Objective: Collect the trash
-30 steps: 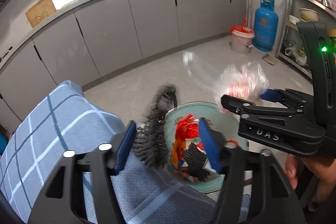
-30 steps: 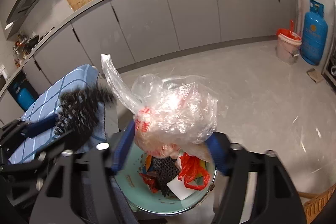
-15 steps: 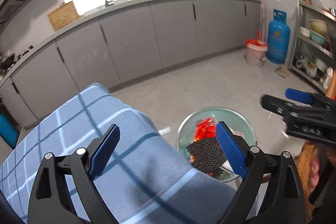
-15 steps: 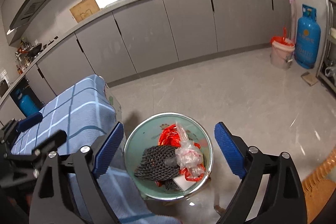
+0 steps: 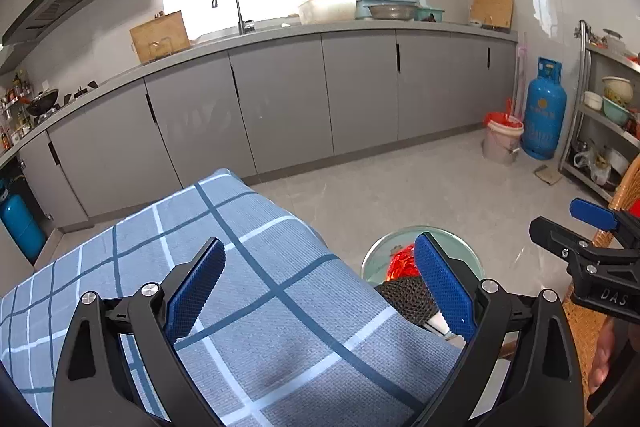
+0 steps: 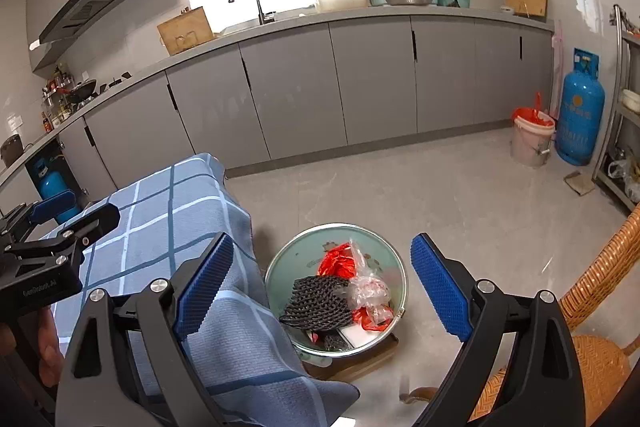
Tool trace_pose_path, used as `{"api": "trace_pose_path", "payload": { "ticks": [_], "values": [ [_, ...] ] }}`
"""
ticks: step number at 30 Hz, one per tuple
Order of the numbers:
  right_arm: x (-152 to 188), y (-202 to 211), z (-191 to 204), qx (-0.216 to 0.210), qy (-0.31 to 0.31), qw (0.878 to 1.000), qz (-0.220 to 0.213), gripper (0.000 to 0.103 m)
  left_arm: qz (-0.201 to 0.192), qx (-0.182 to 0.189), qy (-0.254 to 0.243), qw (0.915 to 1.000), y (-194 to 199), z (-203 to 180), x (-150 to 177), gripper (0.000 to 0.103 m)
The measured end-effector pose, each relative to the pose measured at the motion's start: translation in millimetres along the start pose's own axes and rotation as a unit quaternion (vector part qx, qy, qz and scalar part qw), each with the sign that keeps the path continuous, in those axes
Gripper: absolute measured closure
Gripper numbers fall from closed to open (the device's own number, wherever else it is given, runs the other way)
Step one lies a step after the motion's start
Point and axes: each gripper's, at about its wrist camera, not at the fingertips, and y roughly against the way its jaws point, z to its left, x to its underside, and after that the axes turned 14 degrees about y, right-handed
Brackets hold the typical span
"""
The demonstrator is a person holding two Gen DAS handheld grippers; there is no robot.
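- Left gripper [image 5: 318, 287]: blue-padded fingers [image 5: 195, 289] spread wide, nothing between them; held above the blue plaid-cloth-covered surface [image 5: 256, 259].
- Right gripper [image 6: 322, 287]: blue-padded fingers [image 6: 438, 291] spread equally wide, empty; held above the round pale-green metal trash bin [image 6: 394, 259].
- The bin stands on the grey tiled floor [image 6: 440, 187], just beside the draped corner of the cloth-covered surface.
- Bin contents: black mesh netting [image 6: 316, 301] on top, crumpled clear plastic bag with red print [image 6: 368, 289] touching the netting's right edge, red plastic wrapper [image 6: 336, 261] behind both, white flat piece partly hidden below.
- Left wrist view: only part of the bin [image 5: 452, 239] shows past the cloth edge; netting [image 5: 408, 299] and red wrapper [image 5: 402, 261] visible inside.
- Woven rattan chair [image 6: 600, 307] to the right of the bin.
- Both grippers well above the bin rim; neither touches the trash.
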Motion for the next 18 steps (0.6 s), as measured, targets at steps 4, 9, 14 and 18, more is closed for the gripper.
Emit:
{"api": "trace_pose_path", "payload": {
  "ticks": [4,9,14,18],
  "values": [
    [-3.6,3.8,4.8,0.0,0.005,1.0,-0.002,0.013,-0.006,-0.001,0.007,1.0,6.8,6.1,-3.1,0.009],
    [-6.7,7.1,8.0,0.001,0.009,1.0,-0.005,0.013,-0.007,0.0,0.012,0.9999,6.4,8.3,-5.2,0.009],
    [-7.0,7.6,8.3,0.0,0.009,1.0,-0.005,0.013,-0.007,0.001,0.012,0.9999,6.8,9.5,-5.5,0.009],
    [-8.5,8.1,8.4,0.001,0.01,1.0,-0.005,0.013,-0.007,0.001,0.013,0.9999,7.0,10.4,-6.1,0.009]
  ]
}}
